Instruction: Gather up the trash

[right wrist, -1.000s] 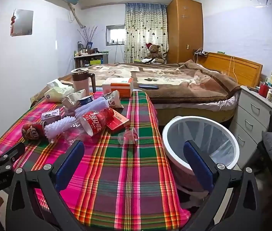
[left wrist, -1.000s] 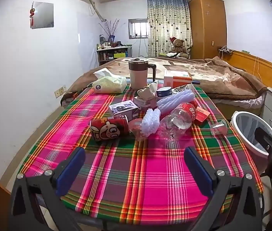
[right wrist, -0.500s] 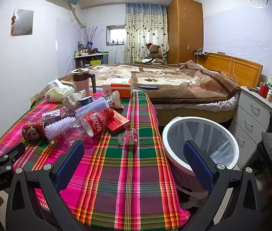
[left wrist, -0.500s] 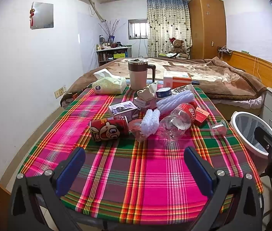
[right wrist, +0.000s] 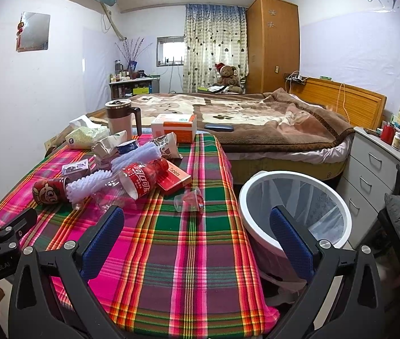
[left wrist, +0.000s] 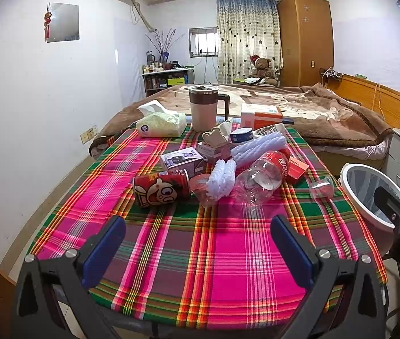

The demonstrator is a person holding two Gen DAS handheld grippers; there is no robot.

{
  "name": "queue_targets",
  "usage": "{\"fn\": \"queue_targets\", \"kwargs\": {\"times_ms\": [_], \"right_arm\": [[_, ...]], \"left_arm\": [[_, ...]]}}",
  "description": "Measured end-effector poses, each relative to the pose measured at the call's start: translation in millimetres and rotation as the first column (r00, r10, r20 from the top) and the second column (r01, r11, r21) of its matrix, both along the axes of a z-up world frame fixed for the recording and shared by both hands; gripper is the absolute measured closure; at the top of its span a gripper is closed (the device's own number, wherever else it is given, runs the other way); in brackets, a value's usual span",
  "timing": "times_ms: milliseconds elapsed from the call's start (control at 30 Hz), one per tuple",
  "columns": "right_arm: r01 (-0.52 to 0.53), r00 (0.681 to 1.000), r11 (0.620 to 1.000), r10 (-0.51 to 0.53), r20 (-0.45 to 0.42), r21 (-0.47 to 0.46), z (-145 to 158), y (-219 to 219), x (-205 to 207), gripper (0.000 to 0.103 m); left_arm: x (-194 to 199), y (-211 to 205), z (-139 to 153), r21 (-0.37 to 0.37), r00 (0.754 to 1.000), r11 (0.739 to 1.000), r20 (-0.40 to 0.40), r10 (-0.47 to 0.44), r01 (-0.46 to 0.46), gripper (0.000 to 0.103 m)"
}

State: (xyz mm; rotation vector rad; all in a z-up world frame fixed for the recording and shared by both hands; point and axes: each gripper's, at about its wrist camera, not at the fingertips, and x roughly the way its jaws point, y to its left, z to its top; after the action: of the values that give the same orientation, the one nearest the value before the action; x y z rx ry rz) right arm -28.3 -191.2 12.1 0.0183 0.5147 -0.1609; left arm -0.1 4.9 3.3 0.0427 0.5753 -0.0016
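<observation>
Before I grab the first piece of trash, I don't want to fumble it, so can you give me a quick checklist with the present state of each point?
1. Left gripper open and holding nothing: ok.
2. Right gripper open and holding nothing: ok.
3. Bin beside the table's right edge, mouth open, bag fitted: ok.
4. Small plastic cup lies apart from the pile, nearest the bin, with bare cloth around it: ok.
5. Plastic bottle free to lift: not ok, it leans against the white foam netting and the red box.
6. Bottle emptied: cannot tell.
</observation>
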Motion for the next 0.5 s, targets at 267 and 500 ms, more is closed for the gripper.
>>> {"fn": "queue_targets", "kwargs": {"times_ms": [267, 500], "right_arm": [[0.001, 1.0, 1.0, -0.001, 0.0, 0.0, -0.2, 0.4, -0.2, 0.0], [-0.001, 1.0, 1.0, 0.001, 0.002, 0.0, -0.4, 0.5, -0.6, 0.0]], "left_arm": [[0.0, 1.8, -1.0, 0.0, 1.0, 1.0, 0.0, 0.002, -0.002, 0.0], [0.1, 2.1, -1.2, 0.0, 1.0, 1.0, 0.0, 0.003, -0.003, 0.0]]}}
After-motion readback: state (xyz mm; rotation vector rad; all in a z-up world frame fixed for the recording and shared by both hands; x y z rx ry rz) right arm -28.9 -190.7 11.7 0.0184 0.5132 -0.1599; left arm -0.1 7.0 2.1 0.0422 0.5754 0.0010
